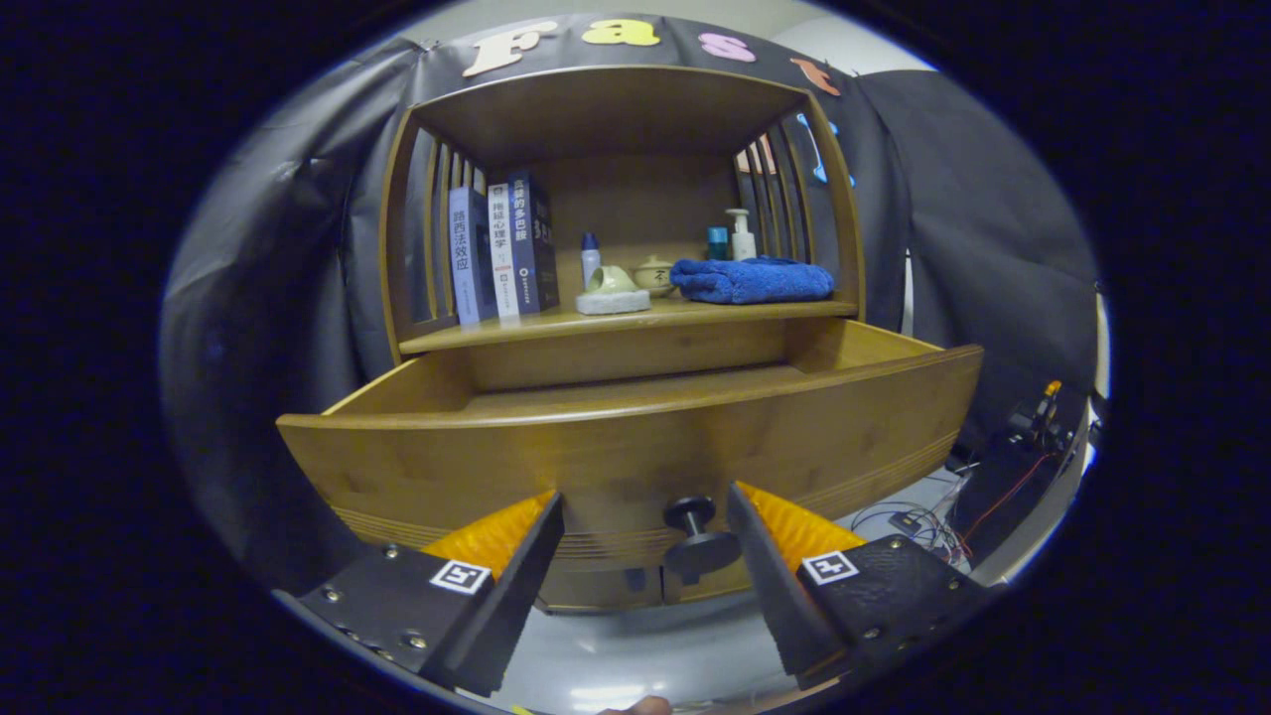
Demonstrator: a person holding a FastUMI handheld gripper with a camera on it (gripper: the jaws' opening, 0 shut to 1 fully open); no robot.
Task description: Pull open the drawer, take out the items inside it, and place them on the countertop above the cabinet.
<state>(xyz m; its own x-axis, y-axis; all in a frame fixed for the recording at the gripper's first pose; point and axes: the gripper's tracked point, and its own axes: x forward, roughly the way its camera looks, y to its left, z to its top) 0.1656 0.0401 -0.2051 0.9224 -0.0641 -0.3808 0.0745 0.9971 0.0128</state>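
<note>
The wooden drawer [635,447] of the cabinet stands pulled out toward me, its front panel just ahead of my fingers. Its dark round knob [698,536] sits between my fingertips, closer to the right finger, with no pad touching it. My gripper [645,511] is open. The drawer's inside is hidden behind its front panel. Above the drawer, the countertop [635,320] carries a folded blue towel [752,279], a green cup on a white sponge [613,293], a small lidded pot [654,274], upright books [501,248] and small bottles [740,236].
The cabinet's upper shelf has slatted side walls and a roof panel. Black cloth hangs behind and beside the cabinet. Cables and equipment [1003,467] lie on the pale floor to the right of the drawer.
</note>
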